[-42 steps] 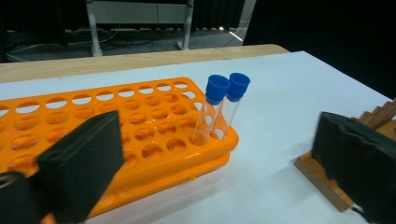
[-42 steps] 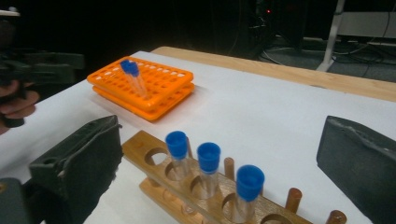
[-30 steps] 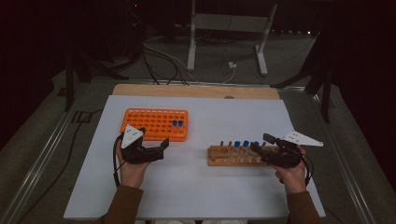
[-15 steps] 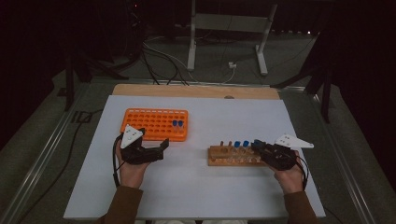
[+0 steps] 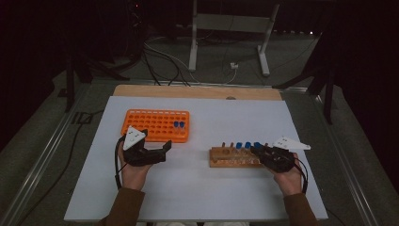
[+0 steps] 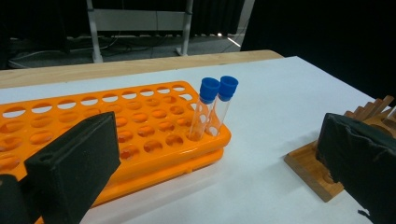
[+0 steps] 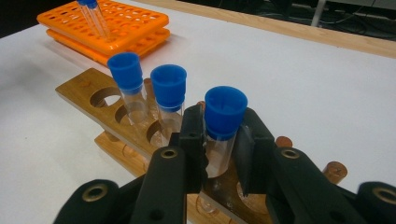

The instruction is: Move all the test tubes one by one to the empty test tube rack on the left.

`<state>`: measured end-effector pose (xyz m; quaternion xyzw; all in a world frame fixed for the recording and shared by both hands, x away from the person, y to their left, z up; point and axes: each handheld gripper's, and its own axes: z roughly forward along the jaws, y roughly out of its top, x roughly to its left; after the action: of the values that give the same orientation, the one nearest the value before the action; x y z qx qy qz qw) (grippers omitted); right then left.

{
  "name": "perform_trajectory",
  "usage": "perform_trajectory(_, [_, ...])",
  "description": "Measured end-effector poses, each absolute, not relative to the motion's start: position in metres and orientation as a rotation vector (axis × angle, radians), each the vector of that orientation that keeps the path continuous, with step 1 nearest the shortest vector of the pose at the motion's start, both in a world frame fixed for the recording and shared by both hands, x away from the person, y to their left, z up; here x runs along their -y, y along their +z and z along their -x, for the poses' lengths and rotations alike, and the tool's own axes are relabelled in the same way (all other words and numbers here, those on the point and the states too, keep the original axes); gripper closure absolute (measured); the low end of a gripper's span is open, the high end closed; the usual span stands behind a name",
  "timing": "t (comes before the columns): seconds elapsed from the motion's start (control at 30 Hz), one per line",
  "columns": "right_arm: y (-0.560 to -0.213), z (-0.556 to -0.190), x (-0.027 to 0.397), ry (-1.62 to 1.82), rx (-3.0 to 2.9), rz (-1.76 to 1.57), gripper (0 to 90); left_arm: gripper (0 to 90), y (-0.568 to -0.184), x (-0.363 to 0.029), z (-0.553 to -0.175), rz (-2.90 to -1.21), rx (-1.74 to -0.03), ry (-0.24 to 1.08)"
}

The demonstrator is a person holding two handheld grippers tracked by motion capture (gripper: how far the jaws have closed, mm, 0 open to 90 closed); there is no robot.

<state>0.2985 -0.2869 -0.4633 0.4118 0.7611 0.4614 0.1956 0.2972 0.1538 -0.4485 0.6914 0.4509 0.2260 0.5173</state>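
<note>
Right gripper (image 7: 219, 154) pinches the nearest tube (image 7: 223, 126) in the wood rack (image 5: 235, 157) at the table's right side, not yet lifted; left gripper (image 5: 157, 151) spread, empty; two tubes sit in the orange rack (image 5: 157, 125), three remain.

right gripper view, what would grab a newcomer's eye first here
The right claw is clamped on a blue-capped tube standing in the wooden rack, its jaws having just closed, with two more capped tubes in the holes beside it. Farther back on the white table sits the bright orange rack, holding two more blue-capped tubes.
</note>
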Motion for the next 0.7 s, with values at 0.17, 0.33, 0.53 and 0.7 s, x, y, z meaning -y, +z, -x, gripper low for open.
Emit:
perform_trajectory(0.17, [-0.464,-0.297,0.286,1.287,-2.113,-1.152,76.6,0.8,-0.448,-0.153,-0.297,-1.66,-1.077,0.542])
perform_trajectory(0.33, [-0.46,-0.295,0.286,1.288,-2.104,-1.144,76.9,0.8,-0.448,-0.152,-0.296,-1.66,-1.069,0.538])
perform_trajectory(0.53, [-0.448,-0.292,0.288,1.311,-2.073,-1.132,77.0,0.8,-0.447,-0.15,-0.296,-1.663,-1.06,0.537])
perform_trajectory(0.7, [-0.435,-0.287,0.29,1.338,-2.035,-1.116,77.0,0.8,-0.447,-0.148,-0.296,-1.651,-1.048,0.51])
